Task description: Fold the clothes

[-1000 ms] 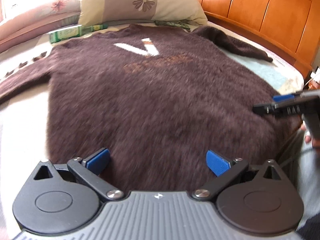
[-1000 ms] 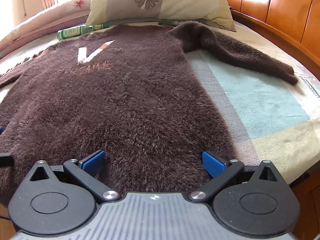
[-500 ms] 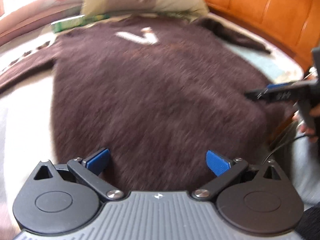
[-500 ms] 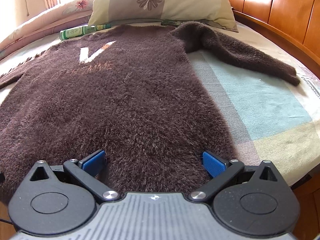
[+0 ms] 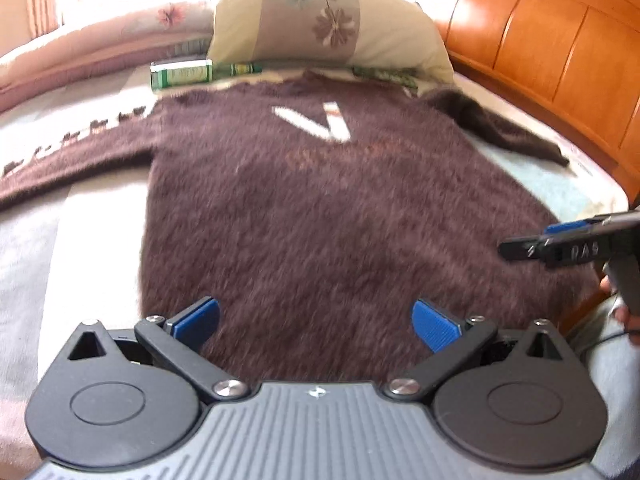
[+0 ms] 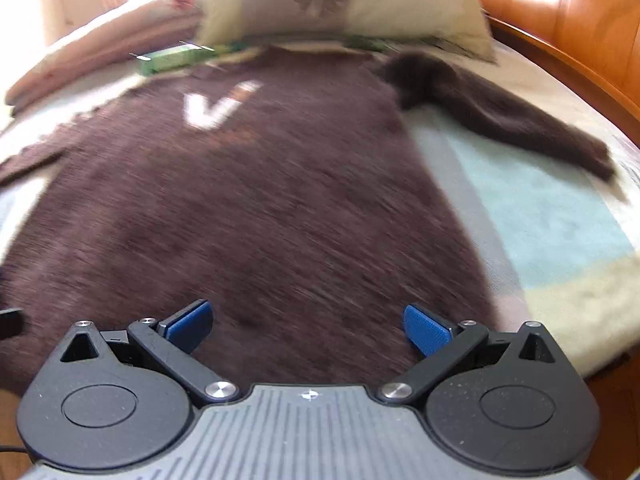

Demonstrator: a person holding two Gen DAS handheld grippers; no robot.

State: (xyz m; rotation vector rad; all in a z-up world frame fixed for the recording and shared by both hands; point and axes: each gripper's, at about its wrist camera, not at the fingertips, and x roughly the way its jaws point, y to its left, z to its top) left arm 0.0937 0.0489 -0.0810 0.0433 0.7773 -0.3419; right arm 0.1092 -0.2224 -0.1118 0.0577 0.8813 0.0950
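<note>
You are hovering both grippers, left (image 5: 316, 320) and right (image 6: 308, 328), fingers spread and empty, with the sweater (image 5: 340, 216) lying flat just ahead, apparently readying a hem grab.

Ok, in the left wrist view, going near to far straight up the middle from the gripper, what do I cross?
Left gripper, jaws open → brown sweater hem and body → white V mark on its chest → floral pillow past the collar.
</note>
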